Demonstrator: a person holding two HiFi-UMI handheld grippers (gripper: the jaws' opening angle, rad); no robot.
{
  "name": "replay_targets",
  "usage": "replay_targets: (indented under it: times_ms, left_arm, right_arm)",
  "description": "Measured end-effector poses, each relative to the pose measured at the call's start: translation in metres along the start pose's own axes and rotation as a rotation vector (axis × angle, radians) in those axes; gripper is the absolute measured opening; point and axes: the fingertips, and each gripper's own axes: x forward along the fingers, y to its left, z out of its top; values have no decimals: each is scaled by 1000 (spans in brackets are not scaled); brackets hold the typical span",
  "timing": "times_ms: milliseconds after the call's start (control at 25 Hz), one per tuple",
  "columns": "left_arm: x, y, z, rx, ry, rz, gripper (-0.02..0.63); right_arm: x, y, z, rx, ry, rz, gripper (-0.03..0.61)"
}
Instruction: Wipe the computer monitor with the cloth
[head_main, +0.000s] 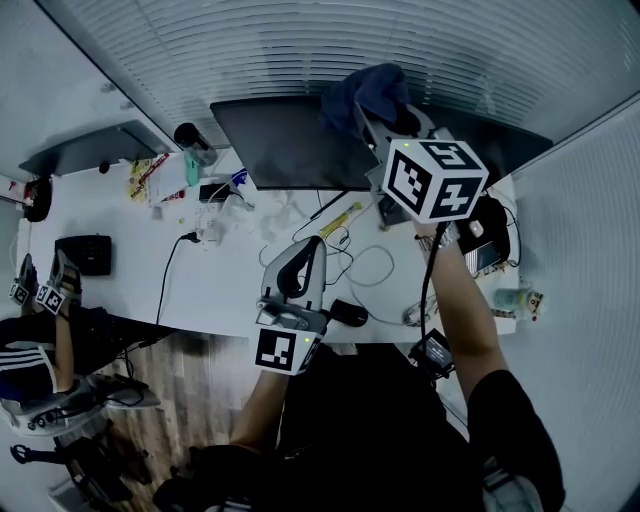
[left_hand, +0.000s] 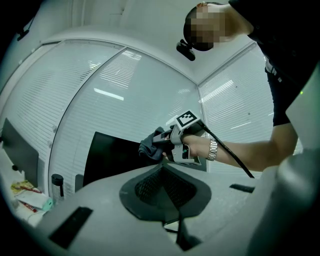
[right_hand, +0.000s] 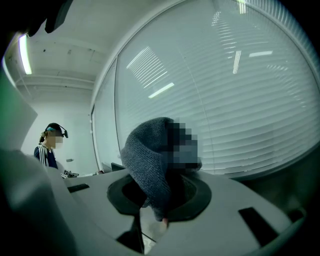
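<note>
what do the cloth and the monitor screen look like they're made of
The dark grey-blue soft cloth looks like a knitted or microfibre textile with a matte finish: a fine ribbed weave shows, and it drapes limply from the right claw. The black flat computer monitor has a smooth, even screen with a faint sheen. That suggests glass or plastic, but the look leaves open which.

Blue-grey cloth, black monitor, white desk, pale striped blinds

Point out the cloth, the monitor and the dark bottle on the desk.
cloth (head_main: 372, 90), head view, the middle of the bunched fabric.
monitor (head_main: 290, 150), head view, the middle of its dark screen.
dark bottle (head_main: 196, 144), head view, its side, left of the monitor.
</note>
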Motion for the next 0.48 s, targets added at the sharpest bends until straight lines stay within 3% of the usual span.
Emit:
replay_targets:
  times_ms: [480]
  left_arm:
    - [18,-43,-13,-15,29,-26,6]
  right_arm:
    - [-25,-36,3,-17,9,-27,84]
